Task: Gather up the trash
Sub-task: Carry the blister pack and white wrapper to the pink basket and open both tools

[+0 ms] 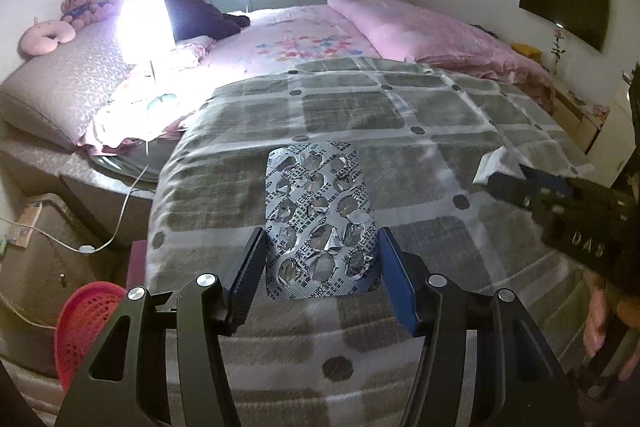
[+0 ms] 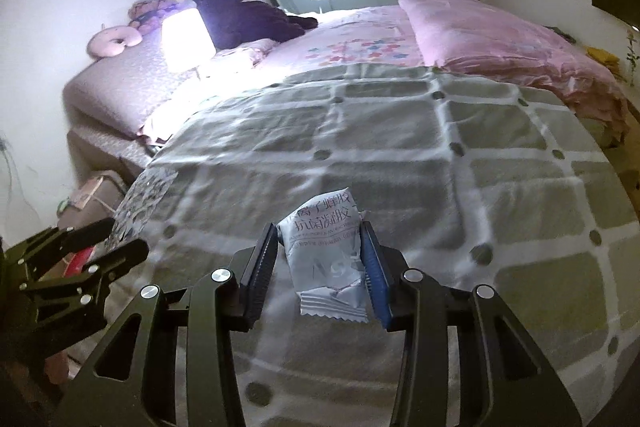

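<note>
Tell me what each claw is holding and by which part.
Left claw grips the empty foil blister pack by its two long side edges near the close end. Right claw pinches the white sachet across its sides, around its middle.

Left tool (image 1: 320, 259) clamped, angled downward; right tool (image 2: 320, 259) likewise clamped, angled downward.

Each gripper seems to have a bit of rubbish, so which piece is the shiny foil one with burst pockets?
The silver blister pack, held in the left gripper. The right gripper holds a soft white printed sachet instead.
</note>
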Available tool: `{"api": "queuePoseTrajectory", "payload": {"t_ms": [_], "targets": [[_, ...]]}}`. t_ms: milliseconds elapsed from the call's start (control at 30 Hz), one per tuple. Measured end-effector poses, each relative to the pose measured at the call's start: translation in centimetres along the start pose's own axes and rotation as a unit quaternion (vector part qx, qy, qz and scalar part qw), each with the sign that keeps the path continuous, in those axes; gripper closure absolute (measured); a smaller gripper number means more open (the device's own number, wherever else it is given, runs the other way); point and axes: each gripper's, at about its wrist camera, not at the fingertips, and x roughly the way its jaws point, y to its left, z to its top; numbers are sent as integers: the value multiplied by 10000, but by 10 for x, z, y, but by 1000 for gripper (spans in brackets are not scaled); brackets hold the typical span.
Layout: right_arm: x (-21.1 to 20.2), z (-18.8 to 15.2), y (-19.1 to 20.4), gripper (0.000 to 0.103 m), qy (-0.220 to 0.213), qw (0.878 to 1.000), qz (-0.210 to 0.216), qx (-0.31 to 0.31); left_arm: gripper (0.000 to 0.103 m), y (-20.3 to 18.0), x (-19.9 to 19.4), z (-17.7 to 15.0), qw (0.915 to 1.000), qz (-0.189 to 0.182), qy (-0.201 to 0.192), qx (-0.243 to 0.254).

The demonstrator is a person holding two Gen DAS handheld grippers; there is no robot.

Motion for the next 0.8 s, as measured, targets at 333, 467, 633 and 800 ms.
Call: {"api": "queuePoseTrajectory", "payload": {"t_ms": [333, 467, 633, 800], "targets": [[-9, -10, 47, 62, 7, 9988, 379, -318, 49, 33, -32, -12, 9993, 310, -152, -166], [-11, -11, 64, 62, 12, 9978, 501, -427, 49, 54, -44, -19, 9981, 487, -186, -317], [-10, -11, 85, 62, 55, 9961, 651, -591, 49, 81, -61, -33, 9960, 742, -223, -453], [-9, -8, 108, 62, 98, 9933, 806, -822, 49, 108, -76, -51, 9929, 986, -193, -643]]}}
